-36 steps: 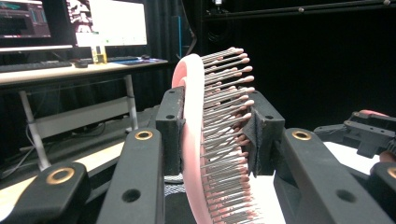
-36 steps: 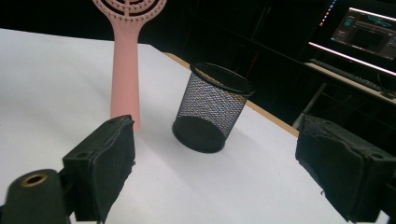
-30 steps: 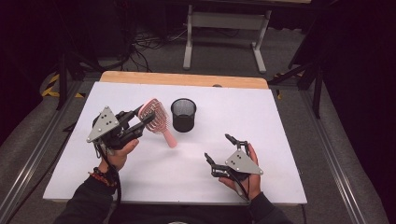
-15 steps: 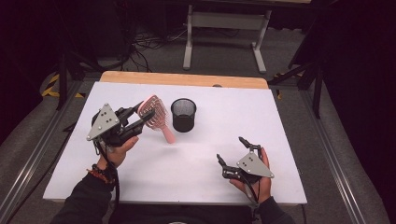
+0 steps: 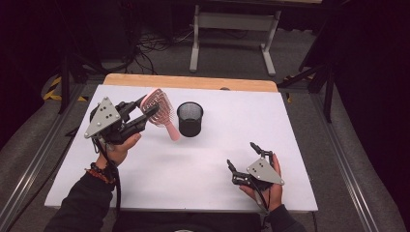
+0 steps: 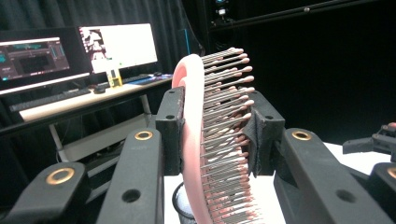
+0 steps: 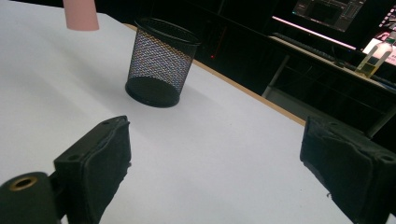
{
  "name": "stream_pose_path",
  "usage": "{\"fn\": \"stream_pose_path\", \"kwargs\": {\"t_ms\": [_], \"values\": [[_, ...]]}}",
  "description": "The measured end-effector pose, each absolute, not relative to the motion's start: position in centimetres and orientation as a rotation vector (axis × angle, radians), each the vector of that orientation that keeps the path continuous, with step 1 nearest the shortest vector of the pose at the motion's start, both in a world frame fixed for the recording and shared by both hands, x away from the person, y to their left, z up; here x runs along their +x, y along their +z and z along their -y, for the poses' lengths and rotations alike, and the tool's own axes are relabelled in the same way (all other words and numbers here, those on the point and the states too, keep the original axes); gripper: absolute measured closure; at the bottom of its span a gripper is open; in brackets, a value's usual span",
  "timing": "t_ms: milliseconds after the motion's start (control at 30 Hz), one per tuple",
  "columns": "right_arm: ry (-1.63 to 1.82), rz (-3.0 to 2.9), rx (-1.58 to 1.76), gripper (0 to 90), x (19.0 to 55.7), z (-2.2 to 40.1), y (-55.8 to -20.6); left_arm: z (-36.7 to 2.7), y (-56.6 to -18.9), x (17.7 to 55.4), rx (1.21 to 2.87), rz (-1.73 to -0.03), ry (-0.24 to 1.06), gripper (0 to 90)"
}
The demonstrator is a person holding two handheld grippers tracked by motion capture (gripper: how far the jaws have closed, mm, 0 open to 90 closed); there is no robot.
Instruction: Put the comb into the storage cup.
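Left tool point(image 5: 145, 113) clamped on the head of a pink hairbrush point(image 5: 159, 110). In the left gripper view one pad sits against the smooth pink back of the brush point(image 6: 191, 140), the other presses into the bristle tips. Brush is off the counter point(image 5: 314, 145), held over its left half toward the far edge. Handle slants down and toward the cup; its end hangs just left of the cup's base in the high view, and the right gripper view shows the pink handle end point(image 7: 80, 15) clear of the surface.

Black wire-mesh pen cup point(image 5: 190, 119) stands upright on the counter, roughly mid-width, nearer the far edge than the near one. Just beside the brush, apart from it. Open top up; whether anything lies inside, cannot tell. In the right gripper view the cup point(image 7: 159, 63) stands ahead, to the left of the midline between the jaws.

Right tool point(image 5: 241, 157) over the near right part of the counter, well apart from cup and brush. Jaws stand wide, nothing between them, only bare white surface. A hand grips it from the near edge.

Left forearm in a dark sleeve, beaded bracelet point(image 5: 99, 172) at the wrist.
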State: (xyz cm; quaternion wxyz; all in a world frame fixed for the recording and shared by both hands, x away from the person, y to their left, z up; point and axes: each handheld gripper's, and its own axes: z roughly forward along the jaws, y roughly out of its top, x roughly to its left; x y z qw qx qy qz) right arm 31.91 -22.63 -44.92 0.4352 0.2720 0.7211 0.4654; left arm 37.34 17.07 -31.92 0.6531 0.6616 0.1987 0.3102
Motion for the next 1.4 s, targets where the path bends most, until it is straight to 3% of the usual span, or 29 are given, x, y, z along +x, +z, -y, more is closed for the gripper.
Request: {"fn": "stream_pose_path", "kwargs": {"t_ms": [833,1400], "values": [[1.170,-1.779,0.706,10.6,32.2,23.0,-45.1,-15.0,-28.0,38.5,1.492,-0.413,0.722,64.6],[1.158,-1.793,0.682,11.0,32.2,22.8,-45.0,-13.7,-27.8,40.9,1.519,-0.434,0.732,64.6]]}}
